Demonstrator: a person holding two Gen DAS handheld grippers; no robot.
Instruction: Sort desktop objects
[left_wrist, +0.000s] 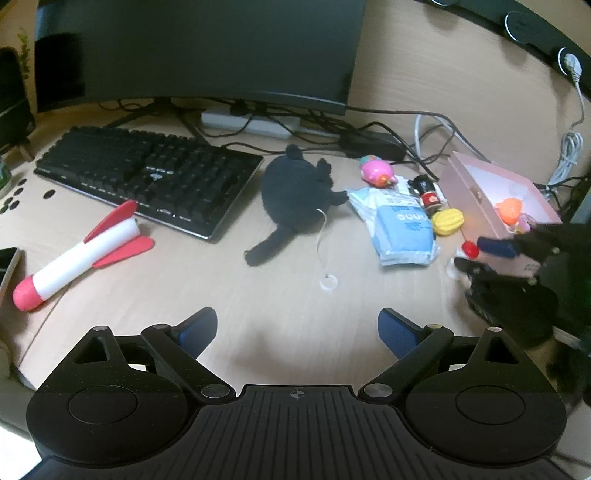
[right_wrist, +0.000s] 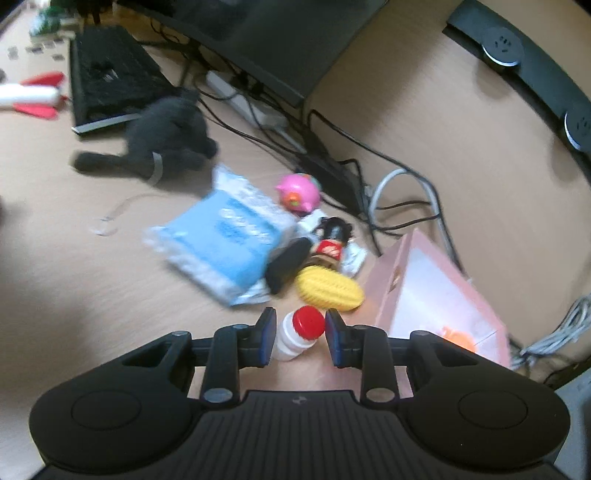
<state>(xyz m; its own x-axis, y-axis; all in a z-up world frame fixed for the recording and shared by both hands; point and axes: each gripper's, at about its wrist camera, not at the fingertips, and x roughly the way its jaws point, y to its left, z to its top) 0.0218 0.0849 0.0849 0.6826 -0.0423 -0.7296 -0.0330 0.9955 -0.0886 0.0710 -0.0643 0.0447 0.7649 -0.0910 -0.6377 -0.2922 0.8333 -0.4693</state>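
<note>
My right gripper is open around a small white bottle with a red cap lying on the desk; the left pad is near it, the right pad stands apart. It also shows in the left wrist view beside the red cap. A yellow corn toy, a soldier figure, a pink pig, a blue tissue pack and a black plush lie beyond. An open pink box holds an orange toy. My left gripper is open and empty above bare desk.
A red-and-white rocket toy lies at the left by a black keyboard. A monitor, a power strip and tangled cables fill the back. A white ring on a cord lies mid-desk.
</note>
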